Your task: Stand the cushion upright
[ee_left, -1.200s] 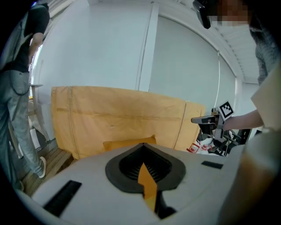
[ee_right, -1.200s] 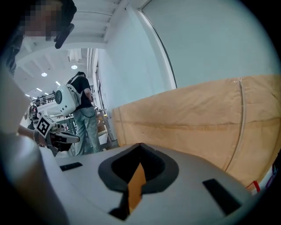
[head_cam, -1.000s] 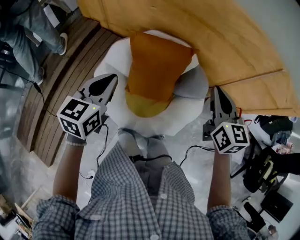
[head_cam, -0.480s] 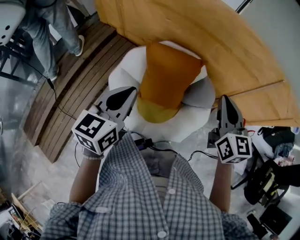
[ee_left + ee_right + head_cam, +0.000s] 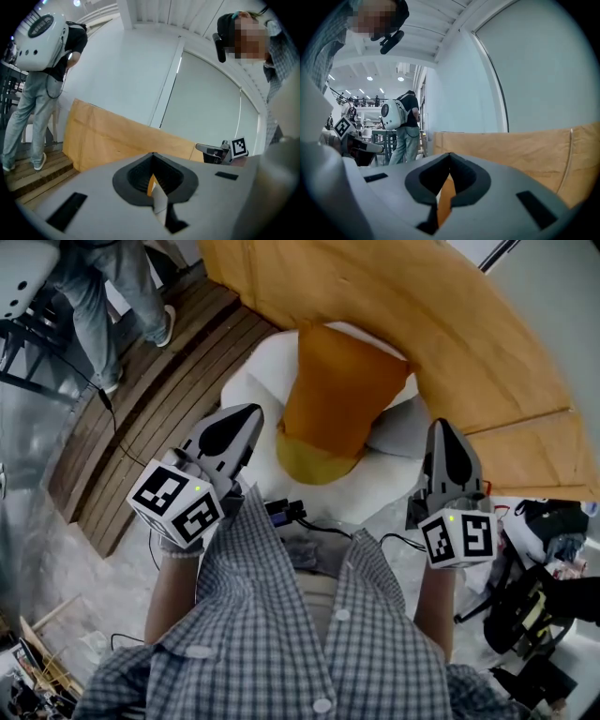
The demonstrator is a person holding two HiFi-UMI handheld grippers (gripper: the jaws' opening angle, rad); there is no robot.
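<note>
- Orange cushion (image 5: 342,395) on the white seat (image 5: 246,381), set toward the seat's back edge, with its top corners against the plywood panel (image 5: 450,315) behind.
- Seemingly propped on its lower edge, where a yellower strip faces the seat's front edge; exact tilt hard to judge from so steep a view.
- Left gripper (image 5: 249,413) level with the seat's left edge, near the cushion's lower left corner but apart from it.
- Jaws pressed together, nothing pinched; only a thin orange and white sliver visible through the slit in the left gripper view.
- Right gripper (image 5: 442,426) by the seat's right edge, beside the cushion's right side and clear of it, pointing toward the panel.
- Jaws likewise closed tight and holding nothing, with an orange sliver showing through the gap in the right gripper view.
- Marker cubes (image 5: 178,502) on both grippers, turned up toward the head camera.
- Checked shirt (image 5: 300,634) filling the lower middle of the head view, a black cable (image 5: 323,529) just above it near the seat's front edge.
- Wooden slat floor (image 5: 159,399) left of the seat, with another person's legs (image 5: 103,296) at its far end.
- Black bags (image 5: 534,606) on the floor at the right, well apart from the seat.
</note>
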